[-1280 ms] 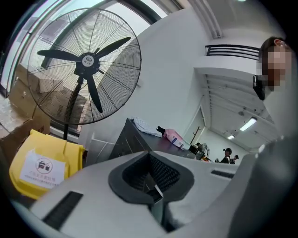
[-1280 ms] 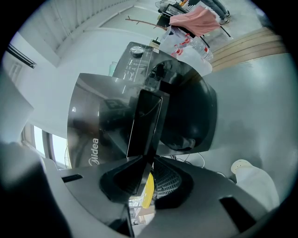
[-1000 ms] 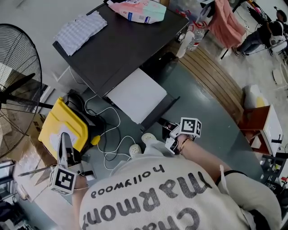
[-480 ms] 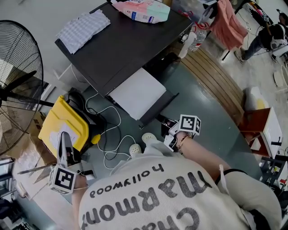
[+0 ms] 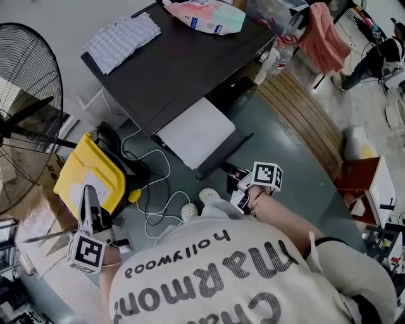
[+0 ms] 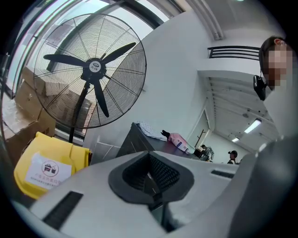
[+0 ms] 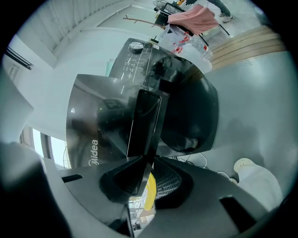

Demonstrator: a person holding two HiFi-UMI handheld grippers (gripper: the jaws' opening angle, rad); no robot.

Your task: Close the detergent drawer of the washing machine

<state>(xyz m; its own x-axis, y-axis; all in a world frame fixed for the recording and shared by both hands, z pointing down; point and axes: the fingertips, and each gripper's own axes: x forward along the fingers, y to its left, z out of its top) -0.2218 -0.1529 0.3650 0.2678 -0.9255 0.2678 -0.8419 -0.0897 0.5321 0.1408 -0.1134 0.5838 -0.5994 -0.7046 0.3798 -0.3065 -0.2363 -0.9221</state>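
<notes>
The black washing machine (image 5: 171, 63) stands at the top of the head view, its detergent drawer (image 5: 196, 130) pulled out with the white inside showing. The drawer's dark front panel (image 5: 224, 155) faces me. My right gripper (image 5: 234, 178) is shut on that panel. In the right gripper view the glossy drawer front (image 7: 146, 121) runs upright between the right gripper's (image 7: 144, 179) pads, with the washing machine's body (image 7: 93, 121) behind it. My left gripper (image 5: 85, 199) hangs off to the left beside a yellow bin, away from the machine. The left gripper (image 6: 151, 183) is shut with nothing in it.
A big standing fan (image 5: 25, 95) and a yellow bin (image 5: 88, 174) are at the left. White cables (image 5: 158, 190) trail on the floor below the drawer. A checked cloth (image 5: 123, 38) and a pink pack (image 5: 212, 16) lie on the machine. A pink cloth (image 5: 323, 35) hangs at the right.
The head view has drifted slightly. Neither gripper nor the drawer has visibly moved.
</notes>
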